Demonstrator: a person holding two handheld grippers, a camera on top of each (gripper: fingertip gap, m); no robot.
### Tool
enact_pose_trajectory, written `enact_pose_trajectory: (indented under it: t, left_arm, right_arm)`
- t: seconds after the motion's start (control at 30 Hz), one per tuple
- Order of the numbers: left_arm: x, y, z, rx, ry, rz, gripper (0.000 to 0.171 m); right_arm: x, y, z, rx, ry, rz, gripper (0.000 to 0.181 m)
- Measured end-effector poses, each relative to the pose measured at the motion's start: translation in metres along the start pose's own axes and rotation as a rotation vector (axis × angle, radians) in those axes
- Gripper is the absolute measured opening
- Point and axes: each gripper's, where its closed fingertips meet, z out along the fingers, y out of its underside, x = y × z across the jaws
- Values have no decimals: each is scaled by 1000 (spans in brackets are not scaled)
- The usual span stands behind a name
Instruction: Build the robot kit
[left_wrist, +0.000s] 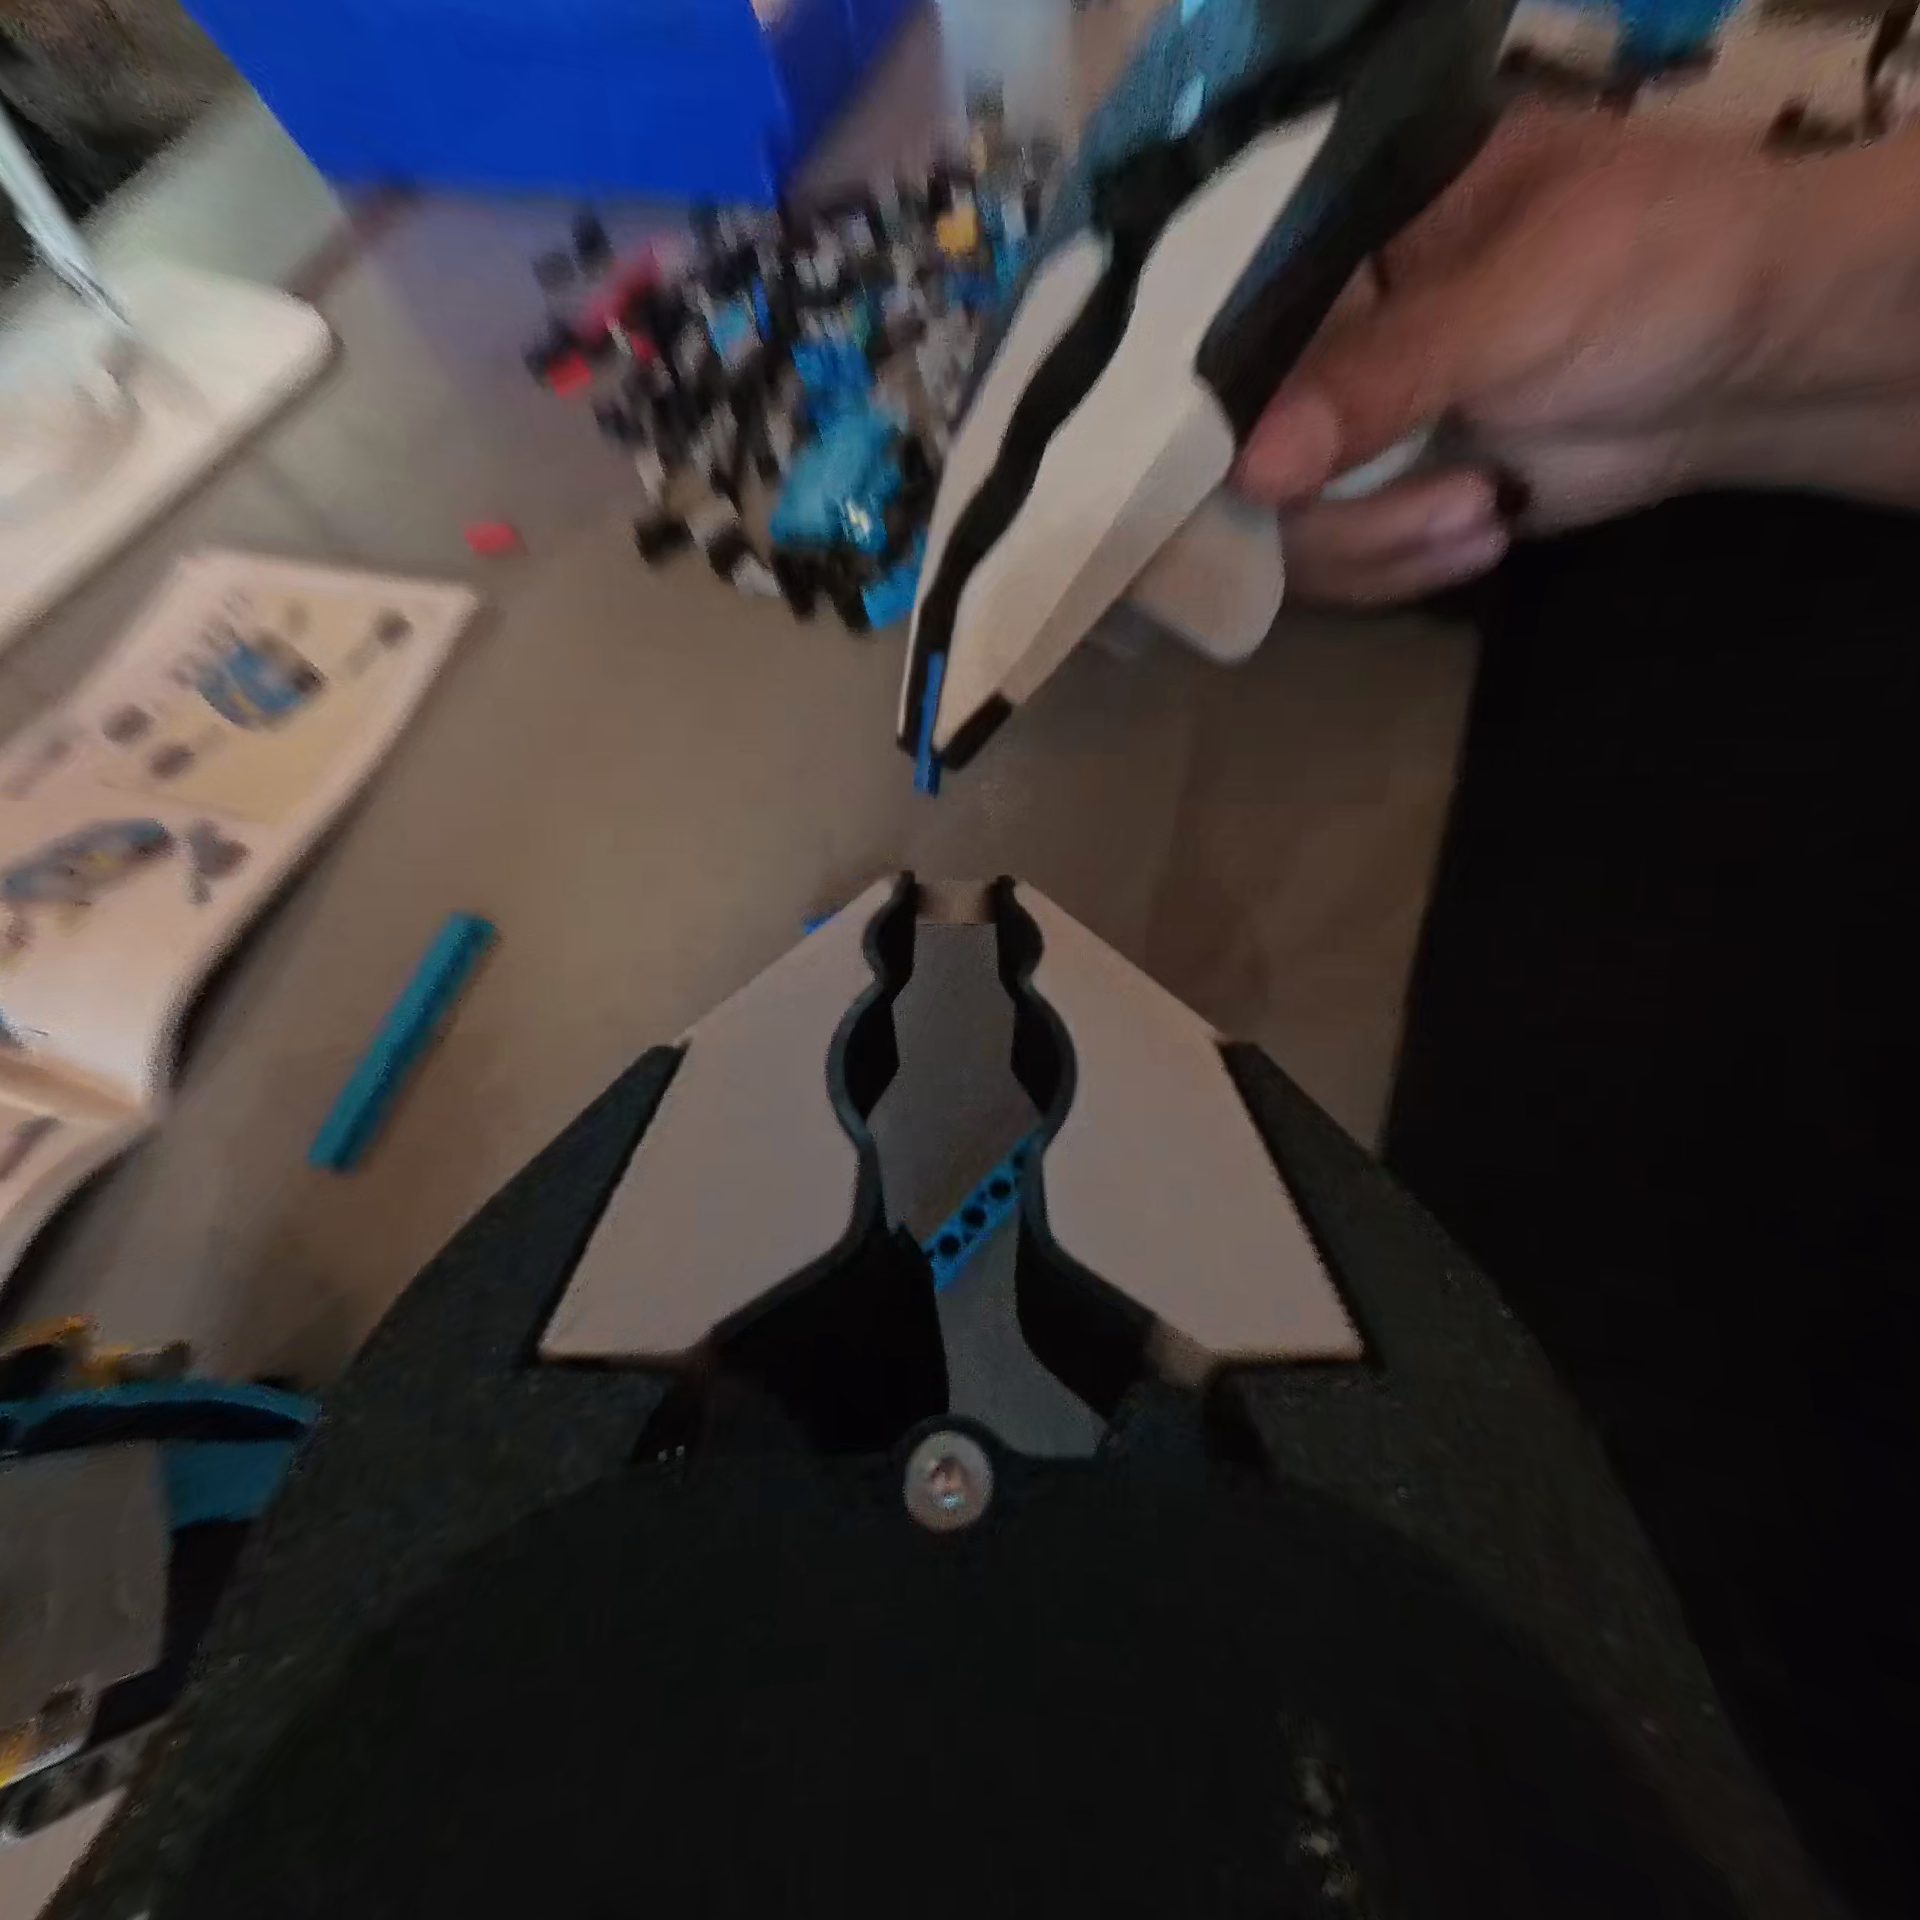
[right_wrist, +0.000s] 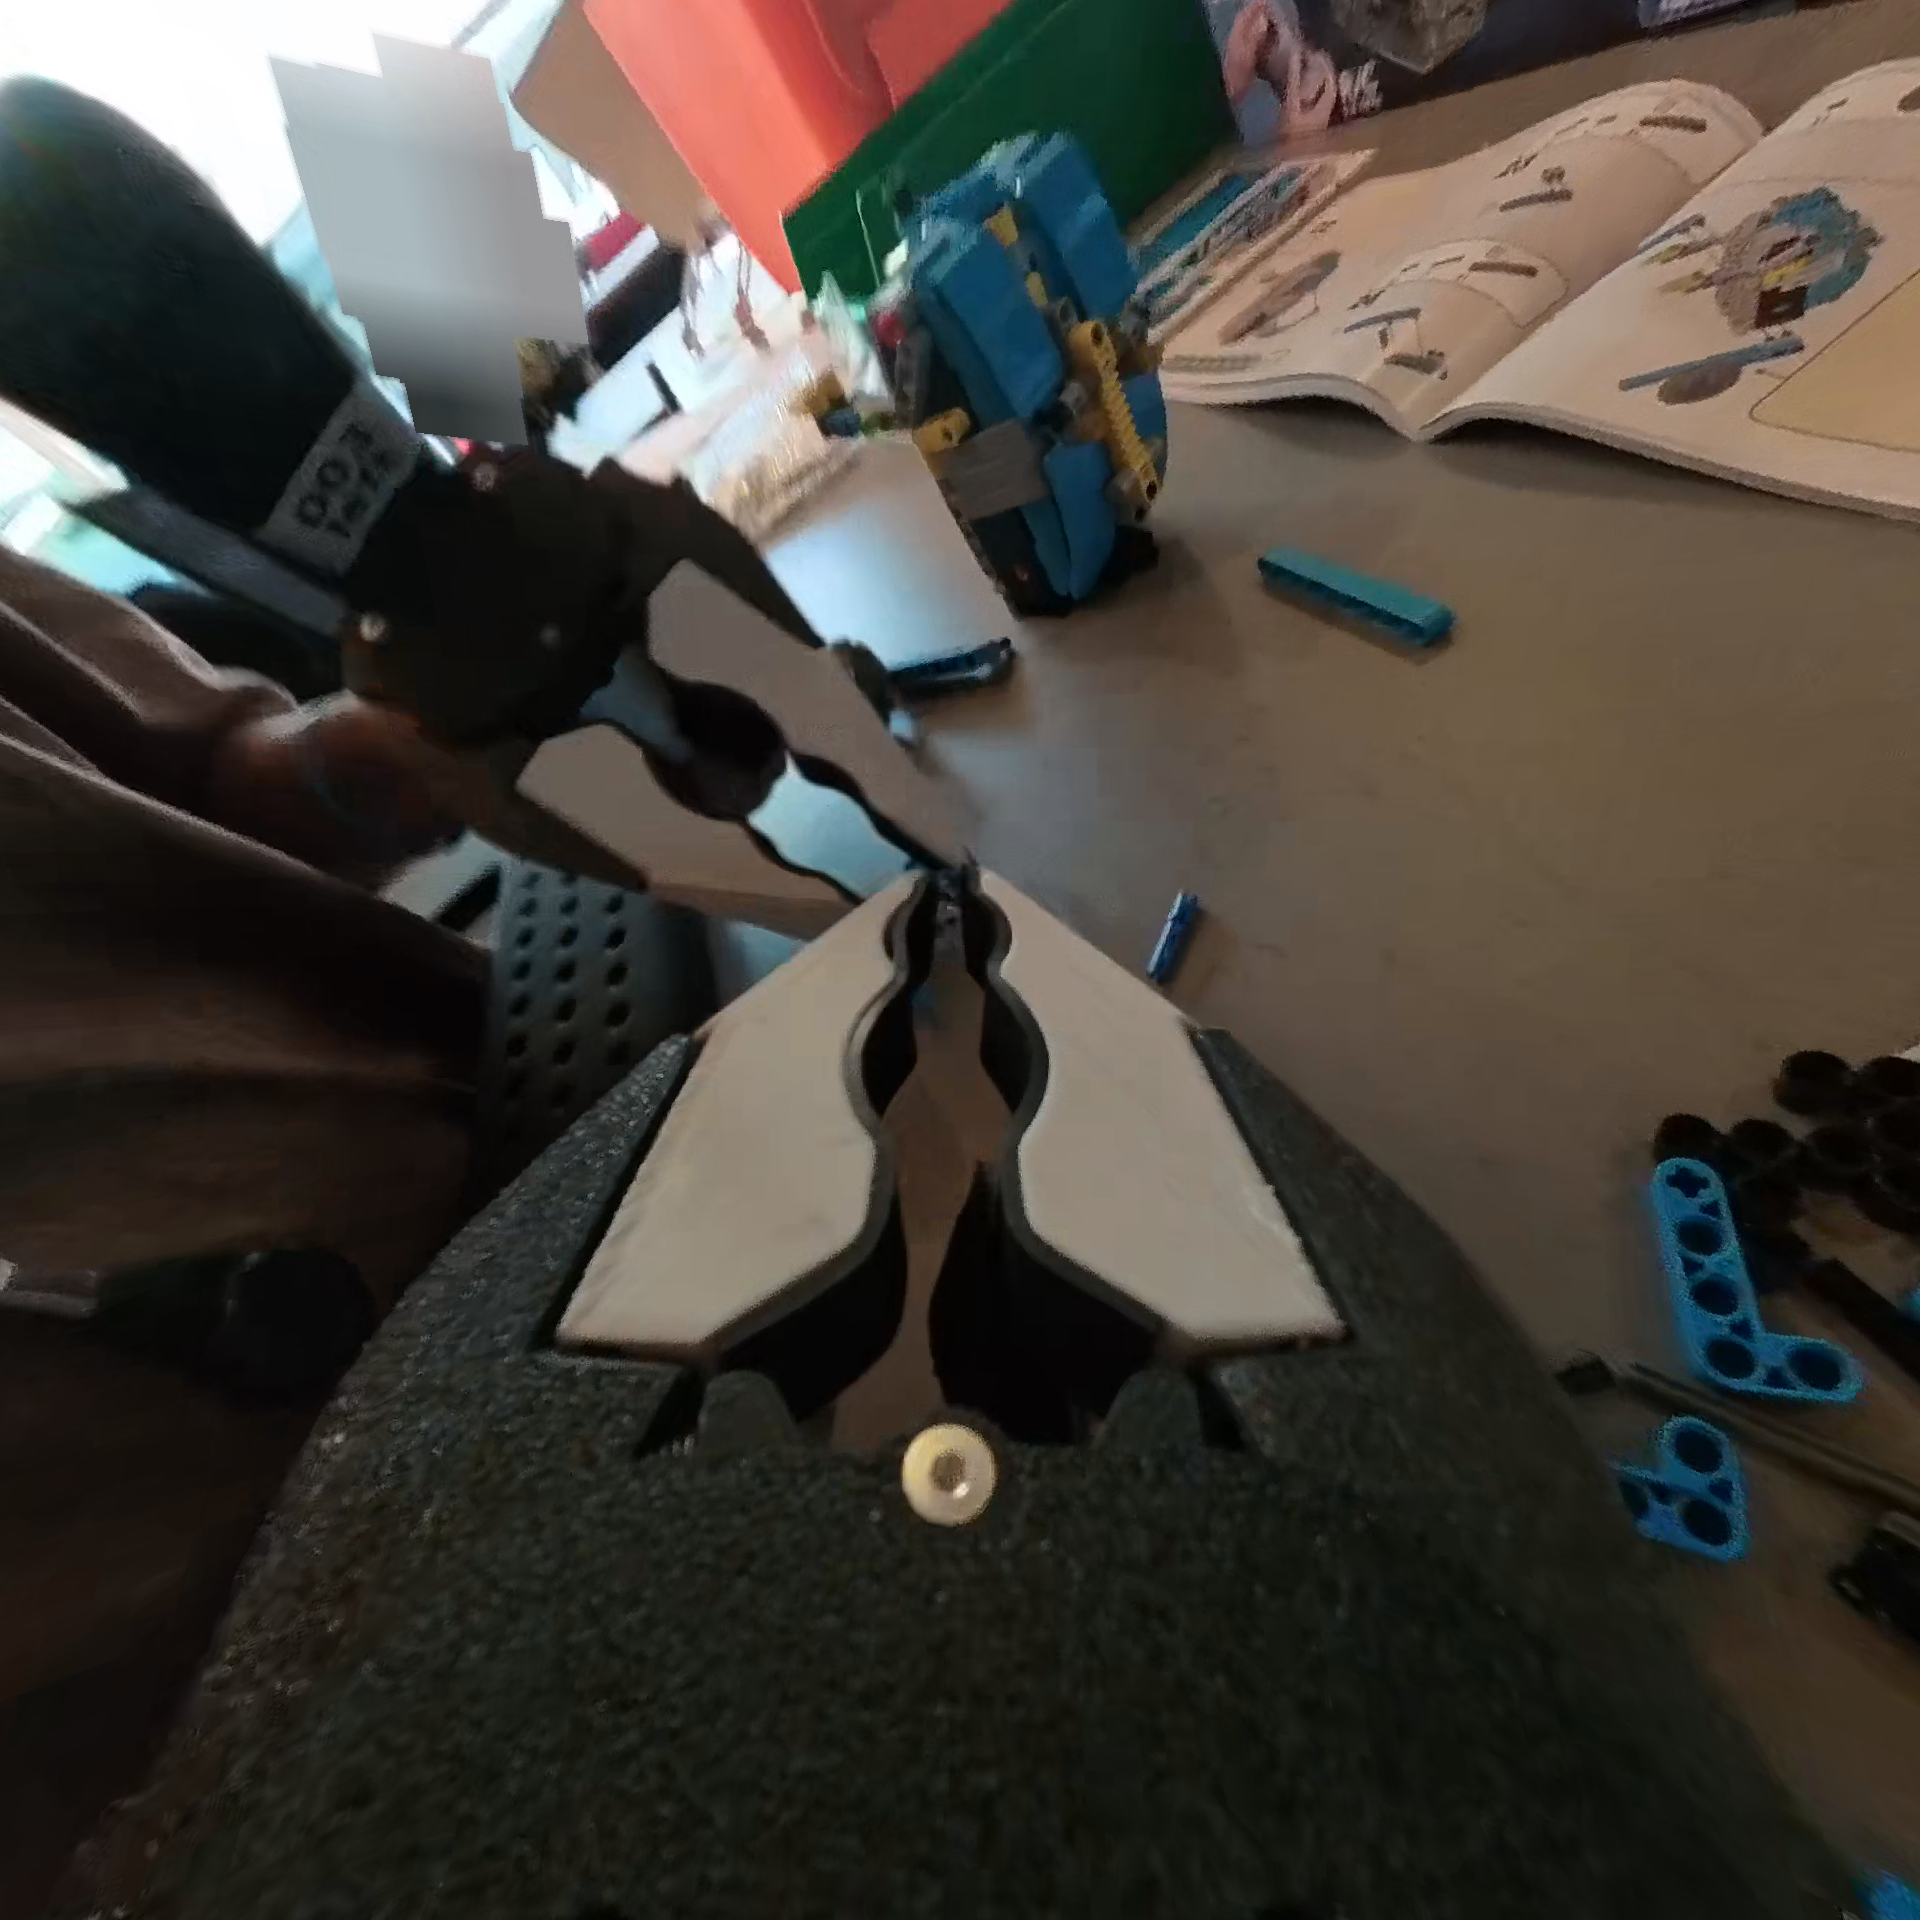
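1. Left wrist view. The left gripper (left_wrist: 951, 894), black-framed with pale finger plates, hovered over the grey-brown table (left_wrist: 644, 831). Its jaws stood narrow, and bare table showed through the gap at the tips, with nothing seen pinched there.
2. A blue perforated plastic beam (left_wrist: 982, 1216) appeared through the deeper gap between the fingers. It seemed to lie beneath them, though whether it touched them could not be told.
3. The right gripper (left_wrist: 940, 748), held in a person's hand (left_wrist: 1610, 364), hung just above the left tips. It was clamped at its very tip on a thin, short blue plastic piece (left_wrist: 928, 727) that jutted downward.
4. To the left lay a long teal beam (left_wrist: 405, 1039) and an open instruction booklet (left_wrist: 208, 727). A blurred heap of loose parts (left_wrist: 779, 416) lay farther off.
5. Right wrist view. The right gripper's tips nearly met those of the left gripper, whose jaws also looked narrow here. Something small and dark sat between the right tips, too blurred to identify.
6. On the table beyond stood a blue-and-yellow brick-built model (right_wrist: 1039, 384). A blue L-shaped perforated beam (right_wrist: 1735, 1288) lay to the right.
7. Hazard, as a judgement. The hold was at the extreme tip only, so a knock against the left fingers could twist the thin piece loose and drop it among the loose parts.
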Motion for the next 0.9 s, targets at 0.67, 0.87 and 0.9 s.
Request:
enact_pose_trajectory:
  t: [0.67, 0.87, 0.9]
  left_arm:
    - [-4, -40, -34, 195, -109, 82, 14]
    - [-2, -34, -36, 162, -105, 116, 14]
    - [-2, -31, -35, 144, -109, 131, 14]
  right_arm:
    - [-31, -28, 3, 146, -228, 176, 4]
    - [-33, -23, 7, 108, -274, 239, 4]
    - [-32, -21, 9, 100, -275, 252, 3]
